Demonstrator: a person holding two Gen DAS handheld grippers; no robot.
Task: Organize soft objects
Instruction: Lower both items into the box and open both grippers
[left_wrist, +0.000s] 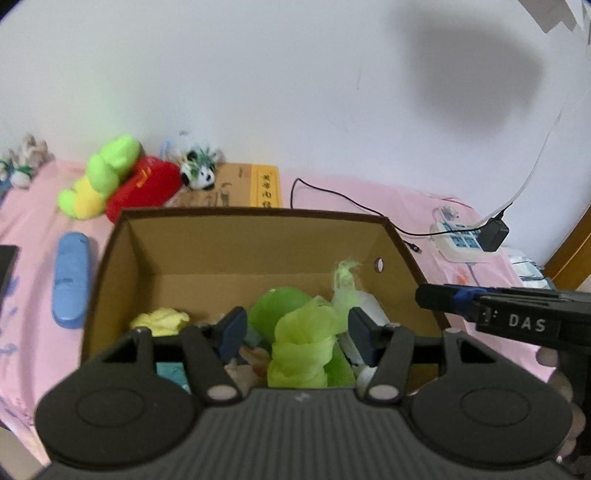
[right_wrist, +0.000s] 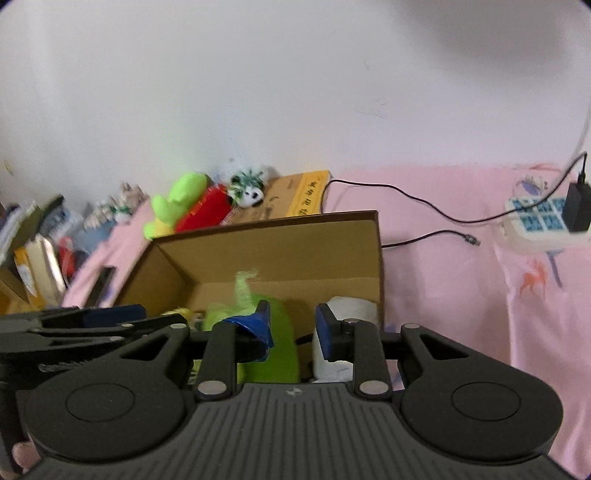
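Only leftward: blue case (left_wrist: 71, 275).

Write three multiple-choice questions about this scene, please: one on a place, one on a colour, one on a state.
1. Where is the panda toy? A in the box; B behind the box; C on a chair.
2. What colour is the sheet under the box? A pink; B grey; C white.
3. How is the box? A open on top; B closed; C tipped over.
Answers: B, it lies beyond the far rim. A, pink shows all around the box. A, the green cloth inside shows.
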